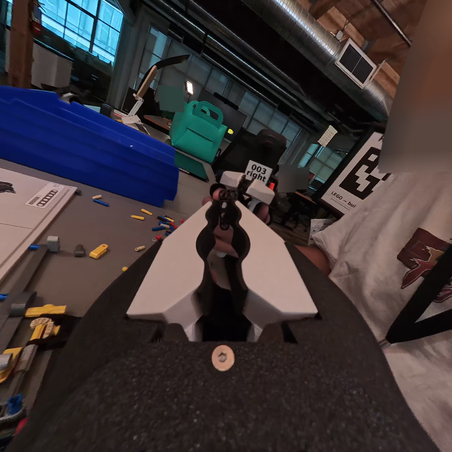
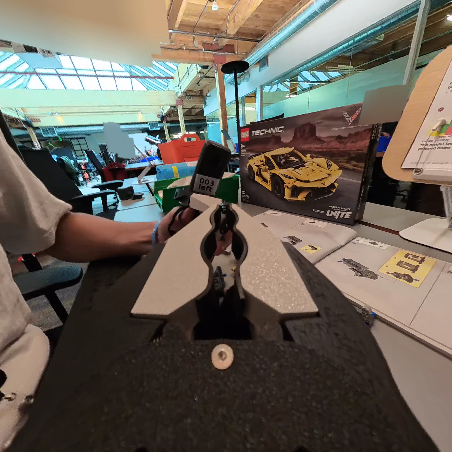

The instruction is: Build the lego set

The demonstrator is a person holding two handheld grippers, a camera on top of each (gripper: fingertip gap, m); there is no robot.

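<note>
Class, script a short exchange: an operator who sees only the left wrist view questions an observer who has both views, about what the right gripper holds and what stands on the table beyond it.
Operator: My left gripper is shut on a black piece. I see the other gripper only from the front. What do its jaws hold?
Observer: The right gripper is closed on a dark piece too, close to your tips.
Operator: What stands on the table beyond it?
Observer: The set's box, with a yellow car pictured on it, stands upright behind an open instruction booklet.
</note>
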